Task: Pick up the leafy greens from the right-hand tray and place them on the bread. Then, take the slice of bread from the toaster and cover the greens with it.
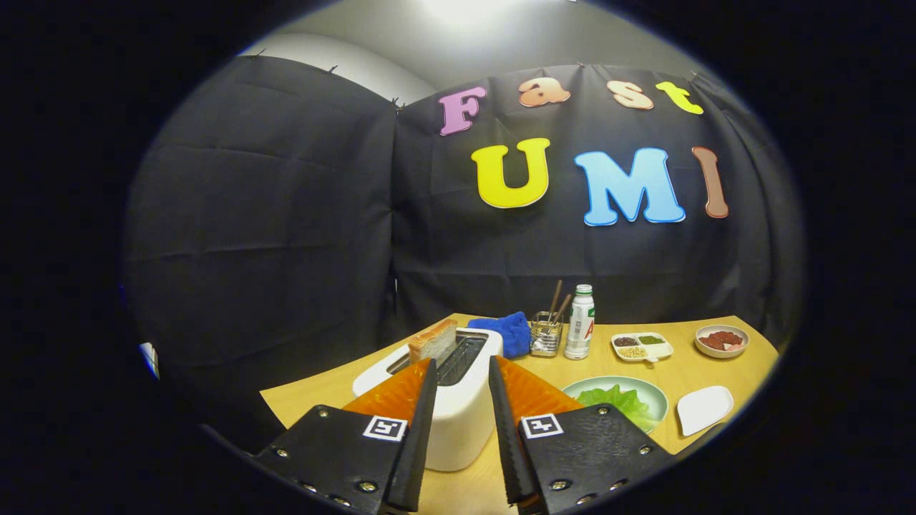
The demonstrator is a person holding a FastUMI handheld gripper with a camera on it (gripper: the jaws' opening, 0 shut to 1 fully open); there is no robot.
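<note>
A white toaster [458,400] stands on the wooden table, just ahead of my fingers. A slice of bread [433,340] sticks up out of its left slot, beyond my left fingertip. My gripper [461,363] is open above the toaster's near end, with nothing between the fingers. To the right of the toaster, leafy greens [617,402] lie on a pale green plate [655,393]. My right finger partly hides that plate. I cannot tell what lies under the greens. A small white tray [705,409] sits to the right of the plate.
Behind the toaster are a blue cloth [509,332], a wire holder with chopsticks [546,336] and a white bottle [580,322]. A divided dish of grains [642,347] and a bowl of red food [721,340] stand at the back right. The table edge runs close past the white tray.
</note>
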